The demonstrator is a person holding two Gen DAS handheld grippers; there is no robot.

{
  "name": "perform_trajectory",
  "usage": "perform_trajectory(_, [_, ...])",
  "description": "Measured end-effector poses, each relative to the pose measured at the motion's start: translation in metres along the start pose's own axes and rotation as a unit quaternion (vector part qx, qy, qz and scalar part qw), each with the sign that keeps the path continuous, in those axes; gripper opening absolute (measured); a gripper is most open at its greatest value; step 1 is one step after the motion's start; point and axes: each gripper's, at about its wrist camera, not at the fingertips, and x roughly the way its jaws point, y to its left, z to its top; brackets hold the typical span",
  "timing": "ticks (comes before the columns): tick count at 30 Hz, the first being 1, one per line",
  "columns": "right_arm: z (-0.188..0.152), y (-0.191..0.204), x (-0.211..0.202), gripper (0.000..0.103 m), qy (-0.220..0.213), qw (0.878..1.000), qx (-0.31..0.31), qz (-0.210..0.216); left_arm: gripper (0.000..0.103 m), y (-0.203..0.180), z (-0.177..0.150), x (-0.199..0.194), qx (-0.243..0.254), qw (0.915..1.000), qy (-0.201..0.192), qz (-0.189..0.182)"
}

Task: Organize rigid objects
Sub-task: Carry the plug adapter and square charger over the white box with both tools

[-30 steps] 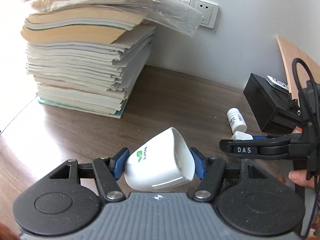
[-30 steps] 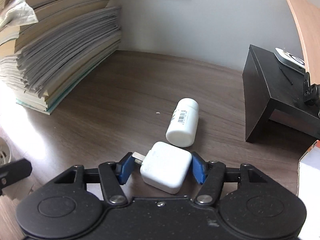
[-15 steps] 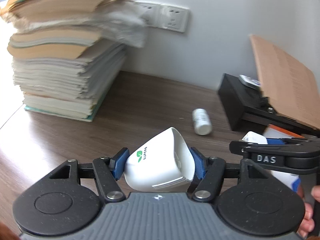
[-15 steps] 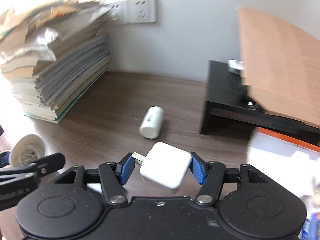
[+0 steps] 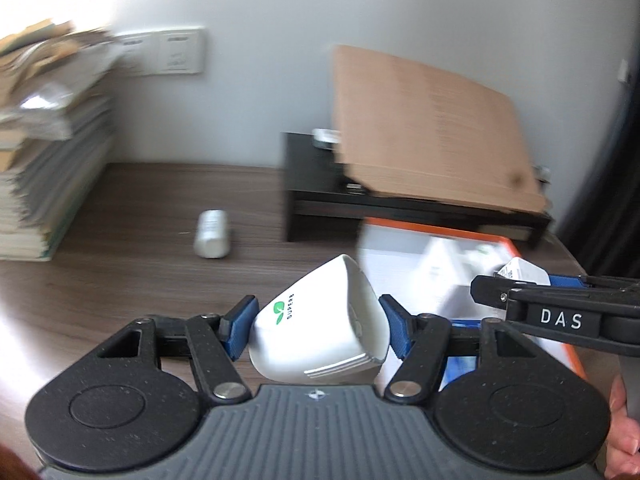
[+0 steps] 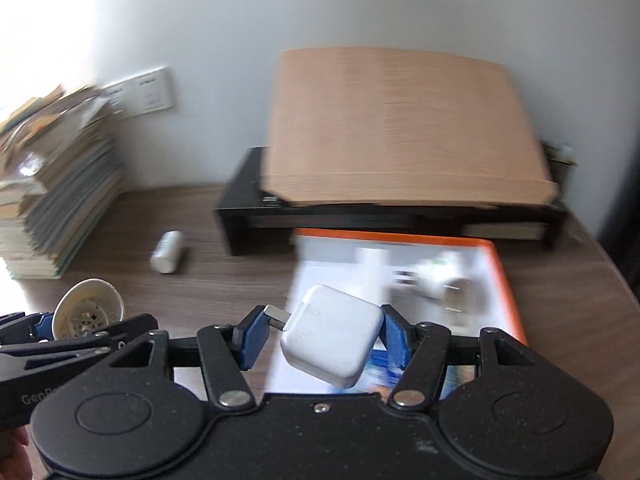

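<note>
We carry a white cup (image 5: 320, 328) gripped in our left tool (image 5: 318, 330) and a charger (image 6: 332, 338) gripped in our right tool (image 6: 320, 338); next we judge both go in the orange-edged box (image 6: 502, 272).

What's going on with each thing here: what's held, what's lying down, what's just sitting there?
Left gripper: shut on the white cup.
White cup: held tilted, off the desk.
Right gripper: shut on the white charger.
White charger: held over the orange-edged box.
White bottle: lying on its side on the desk.
Orange-edged box: flat on the desk.
Paper stack: piled by the wall.
</note>
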Motion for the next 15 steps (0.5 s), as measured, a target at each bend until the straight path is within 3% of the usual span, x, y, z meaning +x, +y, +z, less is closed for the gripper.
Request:
perform_trajectory(7, [-0.012, -0.062, -0.027, 0.072, -0.002, 0.998, 0.036, -0.046, 0.066, -0.065, -0.004, 0.005, 0.035, 0.9986, 0.004, -0.039])
perform_trajectory(15, [-0.019, -0.095, -0.048, 0.072, -0.012, 0.996, 0.056, -0.066, 0.066, -0.102, -0.004, 0.012, 0.059, 0.9966, 0.005, -0.057])
